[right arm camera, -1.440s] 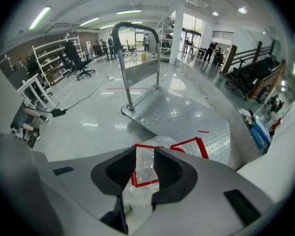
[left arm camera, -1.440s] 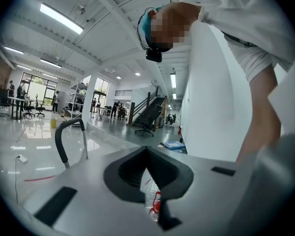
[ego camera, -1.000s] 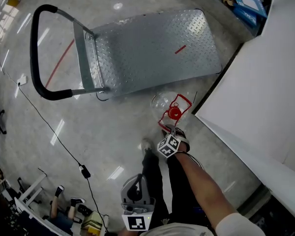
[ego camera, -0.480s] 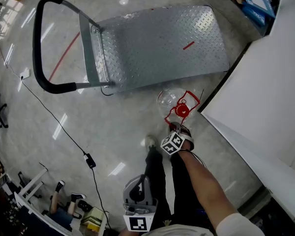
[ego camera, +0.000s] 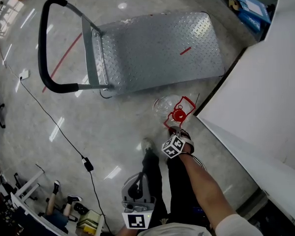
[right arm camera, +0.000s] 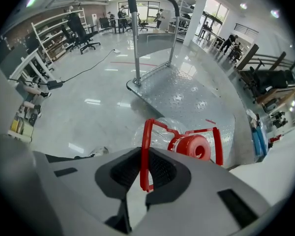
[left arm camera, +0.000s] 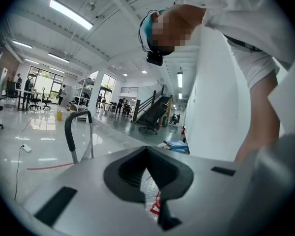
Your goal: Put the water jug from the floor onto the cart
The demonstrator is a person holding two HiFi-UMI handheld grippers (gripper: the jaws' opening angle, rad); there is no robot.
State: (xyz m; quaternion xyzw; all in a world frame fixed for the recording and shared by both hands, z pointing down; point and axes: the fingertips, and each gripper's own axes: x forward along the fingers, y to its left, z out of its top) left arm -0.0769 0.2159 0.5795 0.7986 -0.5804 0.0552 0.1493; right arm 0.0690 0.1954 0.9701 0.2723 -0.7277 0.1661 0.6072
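A clear water jug (ego camera: 163, 103) with a red cap (ego camera: 177, 114) and a red carry handle (ego camera: 186, 102) stands on the floor just in front of the cart's near edge. My right gripper (ego camera: 175, 130) points steeply down over it. In the right gripper view this gripper (right arm camera: 142, 181) is shut on the side bar of the red handle (right arm camera: 146, 146), with the cap (right arm camera: 196, 147) just beyond. The cart's steel deck (ego camera: 157, 48) is bare and its black push handle (ego camera: 44, 48) is at the left. My left gripper (ego camera: 136, 181) hangs low by the person's legs, shut and holding nothing.
A large white panel (ego camera: 265, 82) rises close to the right of the jug. A black cable (ego camera: 64, 132) with a plug box (ego camera: 87, 164) crosses the floor at the left. Blue boxes (ego camera: 250, 4) lie at the far right. A shoe (ego camera: 146, 144) stands beside the jug.
My right gripper has stayed at the jug's red handle. The jug has kept its spot by the cart. Only the head view has shifted a little.
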